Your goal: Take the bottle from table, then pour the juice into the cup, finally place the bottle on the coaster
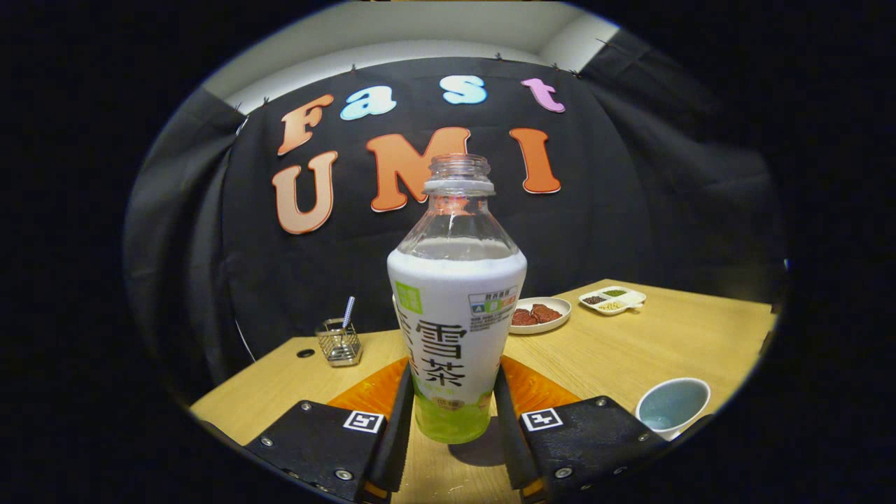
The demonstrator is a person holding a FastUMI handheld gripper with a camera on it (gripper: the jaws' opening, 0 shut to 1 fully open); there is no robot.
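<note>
Wood-grain table surface lies under your gripper, which sits low over the near edge. Your two fingers flank the lower part of the bottle, one on each side, and both appear to press against its wrapped body. Treat the gripper as pinching the bottle. The bottle stands upright between the fingers. Its cap is off and the threaded neck is open. Its upper shoulder is clear plastic; below that a white wrap covers the body, with a green band at the base. A shadow falls on the table just under the base, so you cannot tell whether the bottle rests on the table or is slightly raised.

Just beyond the fingers, behind the bottle, an orange coaster lies flat on the table, showing on both sides of the bottle. To the right of your right finger, near the table edge, a pale cup stands upright with its mouth open.

Farther ahead and left of the bottle, a small wire holder stands with a metal utensil handle rising from it. Farther ahead and right, a round plate carries dark reddish pieces. Beyond that plate, a white divided dish holds small portions in separate compartments.
</note>
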